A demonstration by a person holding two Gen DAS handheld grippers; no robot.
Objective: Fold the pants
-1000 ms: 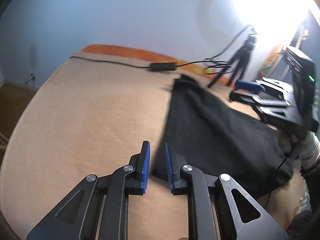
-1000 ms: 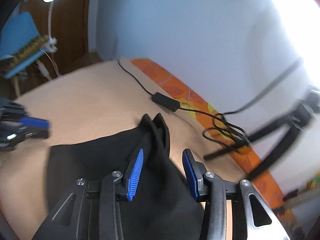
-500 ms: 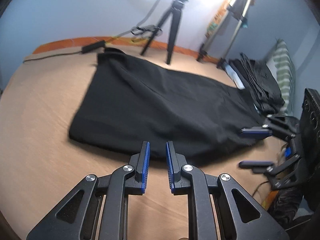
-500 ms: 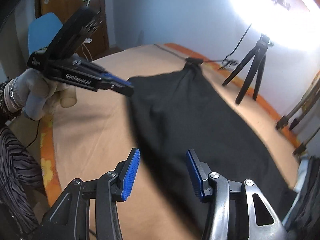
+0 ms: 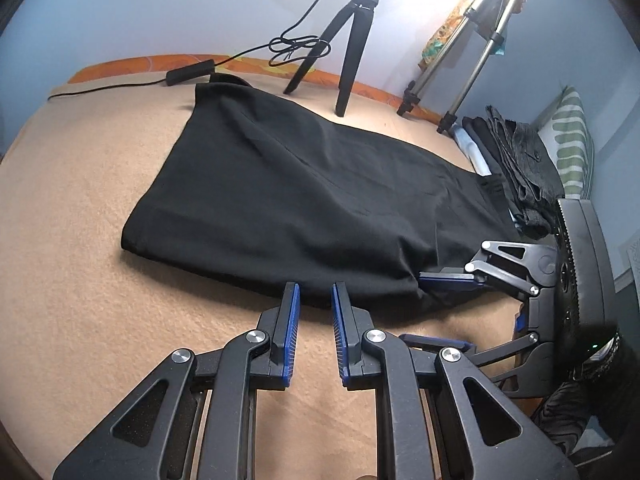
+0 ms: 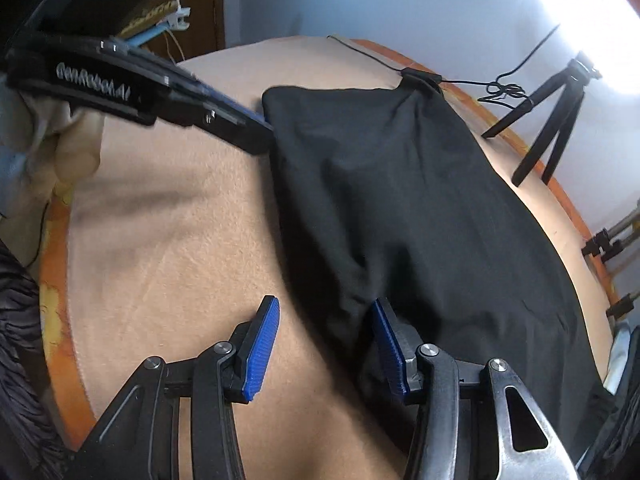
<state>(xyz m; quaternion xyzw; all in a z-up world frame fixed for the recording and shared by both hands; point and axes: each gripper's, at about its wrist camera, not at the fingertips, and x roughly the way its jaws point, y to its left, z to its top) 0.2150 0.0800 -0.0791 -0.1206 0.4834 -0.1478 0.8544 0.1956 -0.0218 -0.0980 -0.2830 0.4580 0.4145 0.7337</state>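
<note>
Black pants lie flat and lengthwise on a tan blanket. My left gripper hovers at their near edge, its blue pads a narrow gap apart with nothing between them. In the right wrist view it points at the pants' left edge, near the far corner. My right gripper is open and straddles the near hem: cloth lies between its fingers without being pinched. The right finger is partly tucked against the fabric. The left wrist view shows the right gripper at the pants' right end.
A black tripod and a cable with a power brick stand along the far edge. Silver light stands, a stack of dark clothes and a striped pillow sit at the right. A gloved hand holds the left gripper.
Both grippers swung from the pants' far end to their near edge and sank toward the blanket. The right jaws widened slightly and now straddle the hem.
</note>
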